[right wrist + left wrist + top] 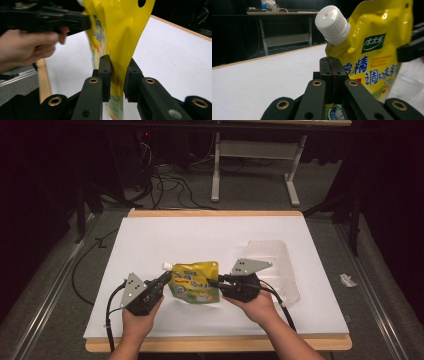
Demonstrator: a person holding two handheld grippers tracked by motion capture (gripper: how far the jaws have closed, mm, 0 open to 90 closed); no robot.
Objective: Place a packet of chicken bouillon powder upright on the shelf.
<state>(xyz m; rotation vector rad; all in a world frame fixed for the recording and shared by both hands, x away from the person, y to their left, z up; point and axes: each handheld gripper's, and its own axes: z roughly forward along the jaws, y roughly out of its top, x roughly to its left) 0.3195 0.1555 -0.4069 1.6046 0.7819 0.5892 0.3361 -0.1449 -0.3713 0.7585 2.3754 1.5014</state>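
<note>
Both tongs, left (165,279) and right (214,282), clamp the upright yellow pouch (196,282), cap (166,266) up-left.

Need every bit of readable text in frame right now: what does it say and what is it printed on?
"太太乐": white characters in the green logo patch on the yellow pouch.
"鸡精调味料": large blue characters on the pouch front, first and last partly cut off.
"Granulated Chicken Bouillon": small pale print beside the logo, blurred, read with doubt.
Round print at the pouch bottom: hidden by the left gripper.
White cap: no text.
</note>
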